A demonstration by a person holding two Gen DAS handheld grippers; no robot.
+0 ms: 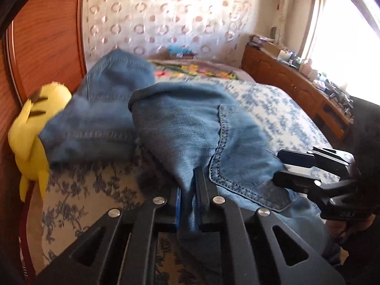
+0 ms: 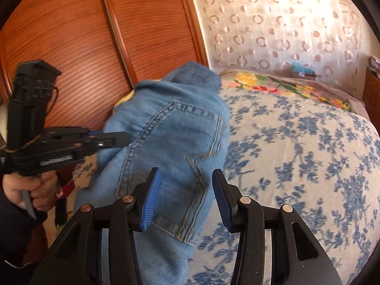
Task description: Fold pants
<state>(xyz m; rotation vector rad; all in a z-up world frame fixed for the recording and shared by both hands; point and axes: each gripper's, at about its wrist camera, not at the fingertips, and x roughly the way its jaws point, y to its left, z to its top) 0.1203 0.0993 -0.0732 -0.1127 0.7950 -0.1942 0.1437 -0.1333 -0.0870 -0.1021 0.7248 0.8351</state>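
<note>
- The jeans (image 1: 185, 128) lie bunched on a bed (image 1: 273, 109) with a white cover printed in blue flowers.
- From the left wrist view, one leg of the jeans runs toward a yellow soft toy (image 1: 33, 128) at the bed's wardrobe side, and its cloth overlaps the toy.
- A back pocket (image 1: 239, 156) with double stitching faces up on the part of the jeans nearest the tools.
- The left gripper (image 1: 190, 190) is clamped tight on a fold of denim; the cloth is pinched between its blue pads and hangs out behind them.
- In the right wrist view the same tool (image 2: 118, 140) reaches into the jeans from the wardrobe side, its tip pressed into the fabric, with a hand (image 2: 28, 190) wrapped round its handle.
- The right gripper (image 2: 185, 194) stands partly open over the jeans; its ribbed blue pads (image 2: 149, 201) sit on either side of a stretch of denim with a clear gap, and I cannot see them pressing on it.
- Seen from the left wrist, the right gripper (image 1: 294, 168) hovers at the edge of the jeans away from the wardrobe, fingers apart, near the pocket.
- A wooden wardrobe (image 2: 78, 35) with ribbed doors stands just beside the bed, behind the jeans.
- A curtain (image 2: 280, 23) with ring patterns hangs past the far end of the bed.
- A blanket (image 2: 280, 83) with bright flowers lies across the far end of the bed.
- A wooden dresser (image 1: 296, 87) crowded with small things runs along the bed's window side.
</note>
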